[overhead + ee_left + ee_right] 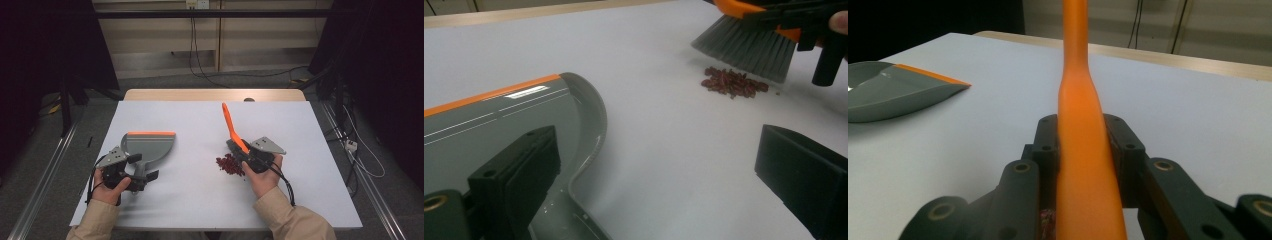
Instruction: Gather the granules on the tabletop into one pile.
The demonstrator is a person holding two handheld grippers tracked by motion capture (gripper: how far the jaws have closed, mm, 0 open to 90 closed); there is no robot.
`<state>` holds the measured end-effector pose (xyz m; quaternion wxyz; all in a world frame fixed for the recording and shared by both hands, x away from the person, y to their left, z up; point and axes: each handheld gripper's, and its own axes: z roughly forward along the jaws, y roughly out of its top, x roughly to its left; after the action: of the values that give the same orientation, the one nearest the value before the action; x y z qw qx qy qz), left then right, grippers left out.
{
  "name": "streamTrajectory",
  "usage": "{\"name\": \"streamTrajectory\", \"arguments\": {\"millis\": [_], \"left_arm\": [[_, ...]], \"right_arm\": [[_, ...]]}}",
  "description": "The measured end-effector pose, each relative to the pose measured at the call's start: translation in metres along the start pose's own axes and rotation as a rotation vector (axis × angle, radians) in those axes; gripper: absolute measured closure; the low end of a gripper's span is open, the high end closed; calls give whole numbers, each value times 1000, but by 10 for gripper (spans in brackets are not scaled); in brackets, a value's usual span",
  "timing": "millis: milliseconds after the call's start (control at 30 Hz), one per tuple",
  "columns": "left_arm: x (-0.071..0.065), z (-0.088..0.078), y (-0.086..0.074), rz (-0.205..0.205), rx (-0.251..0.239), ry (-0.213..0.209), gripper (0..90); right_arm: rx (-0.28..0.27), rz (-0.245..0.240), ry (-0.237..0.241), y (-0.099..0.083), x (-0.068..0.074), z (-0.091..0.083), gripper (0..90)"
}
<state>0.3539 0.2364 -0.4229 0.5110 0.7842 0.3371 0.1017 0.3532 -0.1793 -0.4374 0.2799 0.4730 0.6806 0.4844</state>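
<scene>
The right gripper (246,156), clamped on the brush (231,126), stood at three o'clock from the dustpan (150,145), whose left gripper (142,167) gaped open, beans (229,165) between.

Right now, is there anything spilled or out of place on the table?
Yes. A small pile of dark red bits lies loose on the white table, just beside the brush bristles. The dustpan sits apart from it, to the left.
</scene>
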Motion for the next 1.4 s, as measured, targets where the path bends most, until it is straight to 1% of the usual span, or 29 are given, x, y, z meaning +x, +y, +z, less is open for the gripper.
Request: {"name": "streamTrajectory", "arguments": {"millis": [33,100,167,233,300,367,400,433,467,500,567,633,700,733,767,800,833,900,967,1000,1067,1133,1200,1233,1267,1300,1333,1367,1400], "left_arm": [[0,0,0,-4,2,0,42],[0,0,0,-3,0,1,42],[-1,-1,1,-3,3,9,43],[0,-2,1,-7,6,11,43],[0,-3,1,-7,15,25,43],[1,-3,1,-18,22,29,43],[1,-3,0,-17,27,32,43],[1,-4,0,-18,32,35,42],[2,-4,0,-24,37,39,43],[2,-5,-1,-26,38,43,43],[2,-7,-3,-30,49,46,43],[4,-9,-5,-37,58,63,43],[5,-12,-7,-46,66,72,43],[6,-13,-8,-49,67,78,43],[7,-14,-8,-61,71,86,43],[8,-14,-9,-65,75,92,43],[8,-15,-9,-63,79,99,43],[9,-15,-11,-72,89,103,43],[9,-14,-12,-76,106,116,46],[9,-14,-12,-77,114,120,46],[9,-12,-13,-83,125,132,48],[9,-12,-14,-85,134,136,52],[9,-12,-14,-91,142,138,53],[9,-12,-14,-92,146,138,52],[9,-11,-14,-97,145,142,52],[9,-12,-15,-99,148,147,52],[10,-12,-15,-102,151,148,52],[10,-12,-15,-106,154,152,52],[10,-12,-15,-107,160,158,53]], "right_arm": [[1,-2,3,2,-1,-3,710],[8,13,21,4,-7,-6,710],[21,2,5,6,-14,-6,710],[26,8,1,5,-22,-4,710],[47,-19,-25,4,-28,1,710],[58,-26,-24,0,-31,6,710],[69,-42,-28,-2,-29,8,710],[65,-50,-19,-4,-27,10,711],[62,-53,0,-5,-24,11,710],[65,-67,4,-5,-19,12,710],[65,-68,42,-5,-12,12,710],[69,-92,42,-4,-9,11,710],[57,-42,86,-3,-12,9,710],[56,-51,81,-2,-13,8,710],[57,-70,65,-1,-14,6,710],[58,-52,57,0,-20,4,709],[58,-52,57,0,-20,4,709],[66,-46,35,0,-29,2,709],[72,-49,15,1,-36,0,709],[86,-44,12,1,-39,0,708],[123,-35,28,0,-44,0,706],[143,-26,27,1,-46,-1,693],[164,1,39,5,-48,-2,654],[179,5,38,7,-49,-3,652],[204,6,49,10,-49,-2,641],[213,14,45,13,-50,-3,639],[212,10,36,16,-50,-4,646],[224,11,42,19,-50,-3,644],[251,8,47,21,-50,-3,640]]}}
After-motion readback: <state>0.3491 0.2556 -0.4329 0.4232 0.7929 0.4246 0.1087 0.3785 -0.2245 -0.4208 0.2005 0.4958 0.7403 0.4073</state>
